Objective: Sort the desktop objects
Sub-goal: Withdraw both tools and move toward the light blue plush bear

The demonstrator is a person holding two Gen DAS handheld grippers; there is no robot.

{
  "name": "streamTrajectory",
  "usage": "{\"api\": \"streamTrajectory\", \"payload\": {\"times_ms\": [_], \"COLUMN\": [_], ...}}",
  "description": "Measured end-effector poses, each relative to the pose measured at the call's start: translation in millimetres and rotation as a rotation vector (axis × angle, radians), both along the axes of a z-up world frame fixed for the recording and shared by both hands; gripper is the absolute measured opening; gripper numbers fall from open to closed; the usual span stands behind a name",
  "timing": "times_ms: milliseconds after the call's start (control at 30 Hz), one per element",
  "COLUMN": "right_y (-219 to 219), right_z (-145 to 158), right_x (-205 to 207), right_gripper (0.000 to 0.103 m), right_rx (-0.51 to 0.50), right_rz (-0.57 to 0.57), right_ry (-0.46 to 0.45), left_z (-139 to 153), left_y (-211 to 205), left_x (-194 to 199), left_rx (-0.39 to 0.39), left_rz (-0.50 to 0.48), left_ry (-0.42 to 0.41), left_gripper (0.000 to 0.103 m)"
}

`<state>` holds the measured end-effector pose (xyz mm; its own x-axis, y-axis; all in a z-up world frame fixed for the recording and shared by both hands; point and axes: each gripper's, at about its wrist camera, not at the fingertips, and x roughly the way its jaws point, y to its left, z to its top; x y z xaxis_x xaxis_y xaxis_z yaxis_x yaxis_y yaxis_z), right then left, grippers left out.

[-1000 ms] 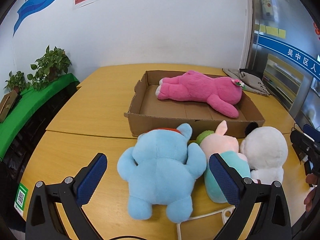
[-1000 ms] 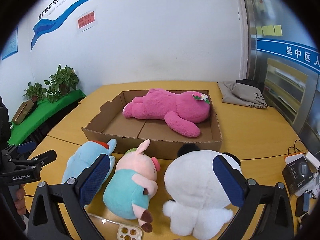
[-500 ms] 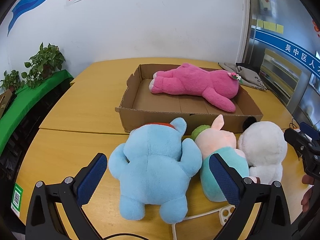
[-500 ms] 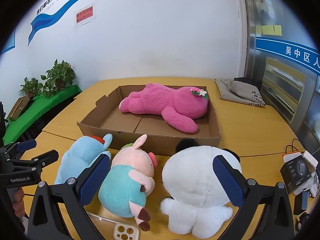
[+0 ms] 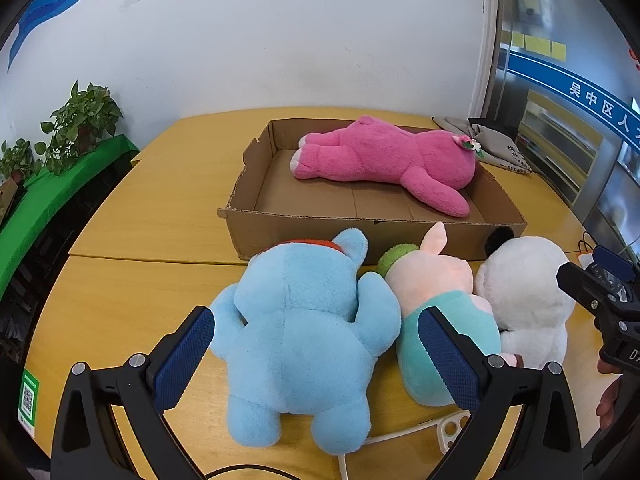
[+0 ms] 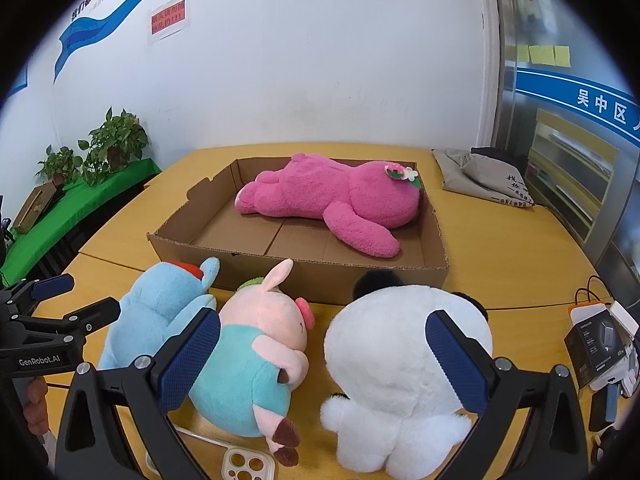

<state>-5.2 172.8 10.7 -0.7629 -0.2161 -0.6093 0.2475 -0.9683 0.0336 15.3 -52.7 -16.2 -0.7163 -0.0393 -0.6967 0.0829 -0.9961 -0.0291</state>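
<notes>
Left gripper (image 5: 316, 354): wide open, nothing held, blue-padded fingers (image 5: 184, 352) astride the back of a light-blue plush toy w/ red collar (image 5: 304, 320), lying face down betw. them, not touched as far as visible. Just right of it, partly behind the right pad: pink plush pig in teal shirt (image 5: 436, 288), pressed against the blue toy's arm. Further right: round white plush panda w/ black ears (image 5: 524, 288), touching the pig.

Right gripper (image 6: 324, 360): also wide open, empty, pads either side of the white plush panda w/ black ears (image 6: 396, 352); left pad overlaps the pig (image 6: 256, 344), contact w/ either can't be told. Blue toy (image 6: 156, 312) off to the left, near the other gripper's black frame.

Ahead of both: shallow brown cardboard box (image 5: 304, 228) (image 6: 192, 258) on yellow wooden table (image 5: 160, 204), near wall right behind the three toys' heads. Inside, toward the far side: big magenta plush bear w/ flower on ear (image 5: 384, 156) (image 6: 336, 196), lying on its side.

Near edge, under the pads: clear phone case (image 6: 248, 464). Far right: grey cloth bag (image 6: 484, 176), black boxed charger (image 6: 596, 340). Far left: potted plants on green shelf (image 6: 108, 144).
</notes>
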Motion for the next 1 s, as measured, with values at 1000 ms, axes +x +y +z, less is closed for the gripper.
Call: {"api": "streamTrajectory", "payload": {"times_ms": [1000], "right_y": [-3.7], "right_z": [9.3], "right_x": [-4.4], "right_gripper": [0.103], "right_rx": [0.009], "right_rz": [-0.027], "right_ry": [0.016], "left_z": [10.3], "left_y": [4.1], "left_x": [-4.9], "left_rx": [0.014], "left_rz": [-0.027], "left_ry": [0.033], "left_gripper": [0.103]}}
